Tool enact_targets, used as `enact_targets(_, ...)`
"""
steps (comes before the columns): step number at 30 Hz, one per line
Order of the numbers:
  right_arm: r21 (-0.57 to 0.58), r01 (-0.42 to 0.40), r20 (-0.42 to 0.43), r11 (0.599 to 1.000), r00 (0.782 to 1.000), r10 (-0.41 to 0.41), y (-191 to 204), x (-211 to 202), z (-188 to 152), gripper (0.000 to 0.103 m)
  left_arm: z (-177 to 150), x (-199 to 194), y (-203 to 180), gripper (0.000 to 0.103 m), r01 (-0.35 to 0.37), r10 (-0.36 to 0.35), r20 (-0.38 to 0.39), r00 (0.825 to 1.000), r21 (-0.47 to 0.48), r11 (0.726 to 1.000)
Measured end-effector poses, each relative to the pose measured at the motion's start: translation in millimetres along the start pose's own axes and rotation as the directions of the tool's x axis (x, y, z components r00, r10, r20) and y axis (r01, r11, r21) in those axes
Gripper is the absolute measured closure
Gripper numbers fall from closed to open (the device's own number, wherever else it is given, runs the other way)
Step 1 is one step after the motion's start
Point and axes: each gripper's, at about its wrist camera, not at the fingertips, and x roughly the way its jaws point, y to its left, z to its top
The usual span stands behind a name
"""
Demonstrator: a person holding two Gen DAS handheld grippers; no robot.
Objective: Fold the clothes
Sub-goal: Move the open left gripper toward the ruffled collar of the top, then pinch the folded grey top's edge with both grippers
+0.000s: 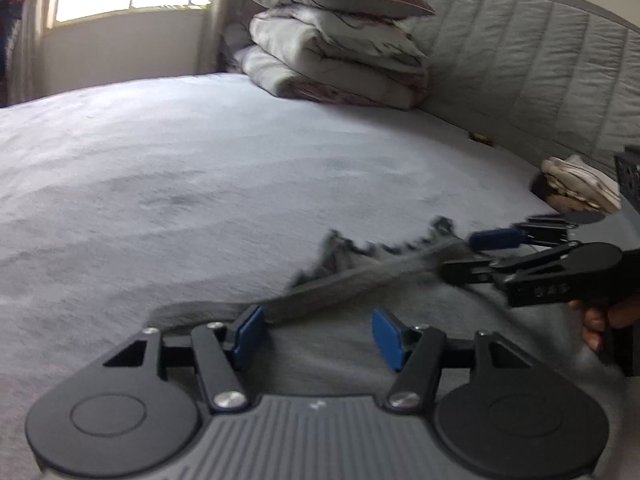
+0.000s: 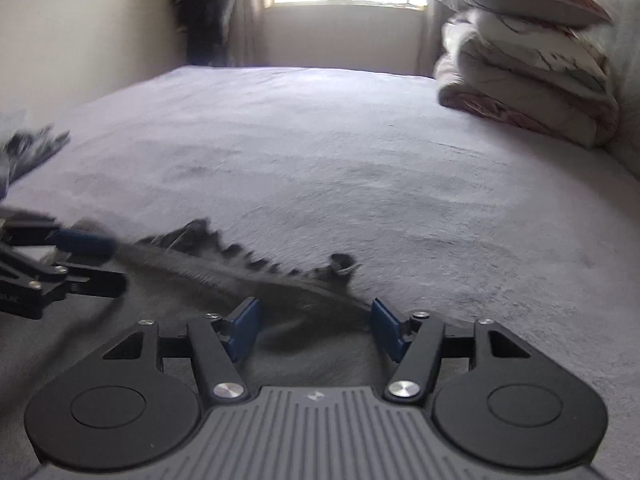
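A grey garment (image 1: 400,320) lies on the bed's pale sheet (image 1: 160,180). Its thick hem band (image 1: 320,280) runs slantwise, with dark jagged trim (image 2: 240,256) beyond it. My left gripper (image 1: 318,334) hovers over the cloth with its blue pads wide apart, the band passing by the left pad; it is open. It also shows in the right wrist view as the left gripper (image 2: 118,264), at the band's end. My right gripper (image 2: 316,330) is open too, over the same garment (image 2: 304,344). In the left wrist view the right gripper (image 1: 460,256) has the band's far end between its spread fingers.
A folded duvet stack with a pillow on top (image 1: 340,52) (image 2: 528,72) sits by the quilted headboard (image 1: 540,80). A small folded cloth pile (image 1: 576,188) lies near the headboard. More dark fabric (image 2: 32,148) lies at the left. A person's hand (image 1: 596,320) holds the right gripper.
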Motion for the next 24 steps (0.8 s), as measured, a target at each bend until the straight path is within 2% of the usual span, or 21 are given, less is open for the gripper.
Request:
enact_targets(3, 0.095, 0.004, 0.008, 0.995, 1.000, -0.005, -23.2, -2.5, 0.7, 0.039, -0.3, -3.0, 17.3, 0.050, 0.031, -0.030, 0.019, 0.999, -0.067, 0.997)
enact_targets(4, 0.117, 0.015, 0.010, 0.993, 1.000, -0.016, -30.1, -4.1, 0.9, 0.039, 1.0, -5.0, 18.4, 0.046, -0.007, 0.009, 0.024, 1.000, -0.069, 0.998)
enact_targets(5, 0.132, 0.045, 0.012, 0.990, 0.999, -0.047, -37.0, -7.0, 1.4, 0.038, 2.7, -7.2, 18.2, 0.034, -0.061, 0.063, 0.029, 0.998, -0.065, 0.996)
enact_targets(6, 0.149, 0.066, 0.014, 0.987, 0.998, -0.069, -42.8, -10.1, 1.9, 0.038, 4.4, -9.3, 18.0, 0.032, -0.115, 0.118, 0.035, 0.992, -0.061, 0.991)
enact_targets(7, 0.176, 0.075, 0.016, 0.982, 0.997, -0.079, -51.2, -14.1, 3.3, 0.038, 6.2, -13.0, 20.0, 0.032, -0.133, 0.137, 0.044, 0.990, -0.066, 0.989)
enact_targets(12, 0.268, 0.095, 0.034, 0.959, 0.994, -0.108, -84.9, -41.1, 11.0, 0.038, 16.3, -31.8, 32.4, 0.032, -0.095, 0.111, 0.077, 0.991, -0.189, 0.977)
enact_targets(14, 0.278, 0.118, 0.015, 0.953, 0.992, -0.127, -94.2, -47.6, 11.2, 0.038, 18.3, -36.6, 28.6, 0.032, -0.066, 0.085, 0.094, 0.992, -0.194, 0.979)
enact_targets(16, 0.306, 0.134, -0.048, 0.942, 0.991, -0.126, -102.0, -46.2, 8.7, 0.038, 17.1, -35.6, 21.4, 0.032, -0.036, 0.053, 0.088, 0.995, -0.180, 0.983)
enact_targets(18, 0.348, 0.114, -0.094, 0.931, 0.992, -0.086, -107.0, -43.6, 2.3, 0.039, 12.9, -32.0, 10.8, 0.031, -0.024, 0.034, 0.066, 0.997, -0.145, 0.989)
enact_targets(20, 0.363, 0.087, -0.116, 0.928, 0.992, -0.048, -106.8, -36.1, -4.2, 0.053, 8.0, -25.1, 3.1, 0.031, -0.028, 0.032, 0.037, 0.999, -0.106, 0.994)
enact_targets(22, 0.329, 0.089, -0.125, 0.940, 0.991, -0.050, -99.7, -29.5, -6.7, 0.094, 2.9, -15.8, -1.7, 0.030, -0.039, 0.040, 0.008, 0.999, -0.085, 0.996)
enact_targets(23, 0.308, 0.104, -0.119, 0.946, 0.990, -0.070, -95.8, -28.9, -5.9, 0.100, -0.5, -12.8, -2.8, 0.028, -0.049, 0.049, 0.000, 0.999, -0.080, 0.996)
enact_targets(24, 0.287, 0.120, -0.112, 0.950, 0.990, -0.091, -91.9, -28.4, -5.0, 0.101, -3.4, -9.7, -3.8, 0.028, -0.062, 0.062, 0.000, 0.998, -0.073, 0.995)
